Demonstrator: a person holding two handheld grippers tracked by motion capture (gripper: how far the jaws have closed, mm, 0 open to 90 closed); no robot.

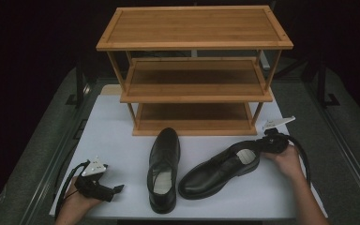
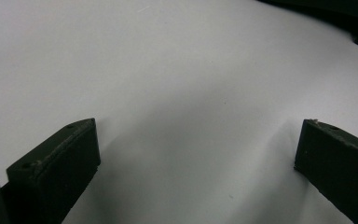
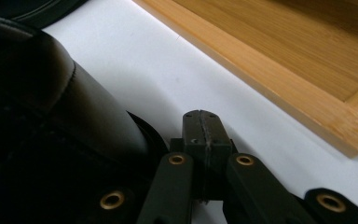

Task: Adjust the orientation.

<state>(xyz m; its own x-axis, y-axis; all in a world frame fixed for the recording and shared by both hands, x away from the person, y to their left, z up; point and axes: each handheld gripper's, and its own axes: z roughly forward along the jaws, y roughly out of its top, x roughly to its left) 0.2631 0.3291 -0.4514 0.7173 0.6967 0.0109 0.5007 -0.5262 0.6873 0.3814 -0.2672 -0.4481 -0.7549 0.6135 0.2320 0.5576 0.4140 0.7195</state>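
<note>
Right shoe (image 1: pixel 218 171) lying aslant on desk (image 1: pixel 117 136), heel beside right claw (image 3: pixel 207 122) (jaws closed, empty). Left claw (image 2: pixel 196 158) open over bare desk. Leather likely smooth and slippery, sole stiff, weight moderate; firm heel collar probably the best hold.

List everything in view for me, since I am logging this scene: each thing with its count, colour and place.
shoes: two, black, on the table in front of the rack; the right one lies angled, its heel by the right gripper.
rack: one, light wood, three shelves, at the far side of the table.
table: one, white top.
left gripper: black, jaws open, over bare table at the near left.
right gripper: black, jaws shut, beside the right shoe's heel; whether it touches is unclear.
hands: two, one on each gripper.
</note>
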